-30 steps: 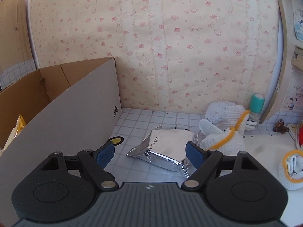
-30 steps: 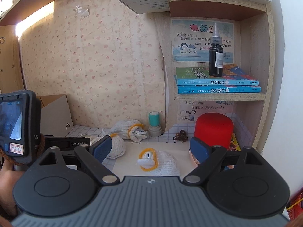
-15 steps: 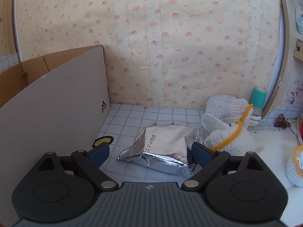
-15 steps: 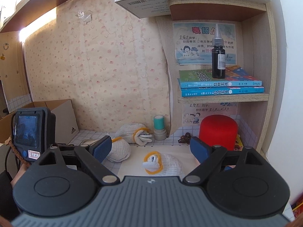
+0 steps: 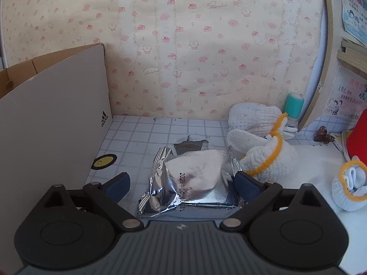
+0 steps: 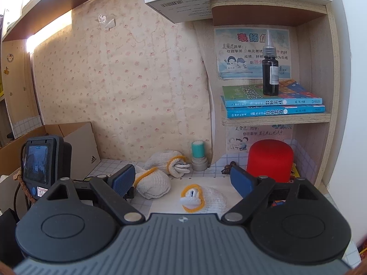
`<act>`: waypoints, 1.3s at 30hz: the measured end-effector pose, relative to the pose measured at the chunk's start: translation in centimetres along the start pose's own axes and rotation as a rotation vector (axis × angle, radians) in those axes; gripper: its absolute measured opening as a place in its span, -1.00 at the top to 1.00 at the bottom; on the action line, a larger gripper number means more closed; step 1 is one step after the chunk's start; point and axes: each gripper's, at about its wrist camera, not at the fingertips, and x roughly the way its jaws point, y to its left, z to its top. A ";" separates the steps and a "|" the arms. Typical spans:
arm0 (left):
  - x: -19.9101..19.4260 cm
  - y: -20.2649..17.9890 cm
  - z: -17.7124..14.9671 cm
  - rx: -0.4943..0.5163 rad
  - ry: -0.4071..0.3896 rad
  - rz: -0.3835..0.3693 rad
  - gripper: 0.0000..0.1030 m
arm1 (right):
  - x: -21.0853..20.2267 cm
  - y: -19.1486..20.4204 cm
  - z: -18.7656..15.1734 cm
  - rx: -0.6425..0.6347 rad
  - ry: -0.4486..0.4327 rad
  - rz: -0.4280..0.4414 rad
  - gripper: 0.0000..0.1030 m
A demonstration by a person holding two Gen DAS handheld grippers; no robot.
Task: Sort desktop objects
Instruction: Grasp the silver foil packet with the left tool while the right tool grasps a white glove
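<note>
Cream wallpaper with small pink cakes and stars covered the far wall, rippled in vertical seams. Below it ran a desktop laid with white, blue-lined grid sheet. On the right stood a pale wooden shelf unit, its upright edge curving in the fisheye, with a printed certificate pasted on its back panel and another smaller one beneath the shelf board. Overhead, a dark brown wooden shelf crossed the top left, and bright light glowed along its underside. A wood panel with small cartoon stickers closed the far left.
</note>
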 end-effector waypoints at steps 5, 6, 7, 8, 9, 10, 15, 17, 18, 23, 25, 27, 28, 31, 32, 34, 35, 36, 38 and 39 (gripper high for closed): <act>-1.2 -0.1 -0.2 0.000 -0.021 -0.037 -0.36 | 0.1 0.2 -0.1 -0.004 0.007 -0.003 -0.71; -1.4 0.0 -0.4 -0.003 -0.022 -0.043 -0.36 | 0.2 0.2 -0.2 -0.004 0.010 0.000 -0.71; -1.6 0.2 -0.6 -0.007 -0.025 -0.046 -0.35 | 0.3 0.3 -0.2 -0.005 0.015 0.002 -0.71; -1.9 0.4 -0.8 -0.006 -0.027 -0.045 -0.34 | 0.4 0.4 -0.2 -0.007 0.020 0.003 -0.71; -2.3 0.5 -1.0 -0.007 -0.027 -0.045 -0.34 | 0.7 0.5 -0.3 -0.011 0.030 0.005 -0.71; -2.7 0.7 -1.3 -0.004 -0.027 -0.043 -0.33 | 1.0 0.6 -0.4 -0.015 0.038 0.010 -0.71; -5.3 0.9 -3.0 0.018 -0.038 -0.009 -0.33 | 3.5 2.0 -0.6 -0.046 0.098 0.030 -0.71; -6.3 1.2 -3.5 0.006 -0.041 -0.014 -0.33 | 4.8 2.9 -0.5 -0.075 0.122 0.033 -0.71; -6.8 1.4 -3.7 -0.005 -0.043 -0.018 -0.33 | 5.6 3.4 -0.5 -0.087 0.136 0.036 -0.71; -8.1 1.9 -4.7 -0.006 -0.046 -0.005 -0.33 | 10.9 5.3 -0.3 -0.151 0.248 0.024 -0.71; -8.4 2.3 -5.1 -0.022 -0.043 -0.012 -0.33 | 12.8 5.8 -0.3 -0.158 0.290 0.010 -0.71; -8.6 2.5 -5.3 -0.023 -0.042 -0.015 -0.33 | 14.3 6.3 -0.5 -0.164 0.319 0.008 -0.71; -8.7 2.6 -5.3 -0.026 -0.043 -0.017 -0.33 | 15.0 6.6 -0.6 -0.177 0.335 0.007 -0.71; -8.9 2.8 -5.3 -0.026 -0.048 -0.020 -0.33 | 16.8 7.5 -0.7 -0.223 0.369 -0.020 -0.71; -8.9 2.9 -5.3 -0.030 -0.046 -0.022 -0.33 | 17.3 7.7 -0.8 -0.226 0.382 -0.021 -0.68; -8.9 3.1 -5.3 -0.038 -0.043 -0.027 -0.33 | 18.1 7.8 -0.9 -0.224 0.402 -0.008 -0.54; -8.9 3.2 -5.3 -0.042 -0.039 -0.026 -0.33 | 18.5 7.8 -1.1 -0.237 0.417 -0.026 -0.30; -8.9 3.3 -5.4 -0.046 -0.040 -0.029 -0.33 | 18.6 7.8 -1.3 -0.244 0.426 -0.045 -0.20; -9.0 3.4 -5.4 -0.051 -0.043 -0.030 -0.33 | 18.1 7.3 -1.3 -0.198 0.418 -0.036 -0.11; -9.0 3.5 -5.4 -0.053 -0.045 -0.029 -0.33 | 17.6 7.2 -1.3 -0.189 0.408 -0.029 -0.11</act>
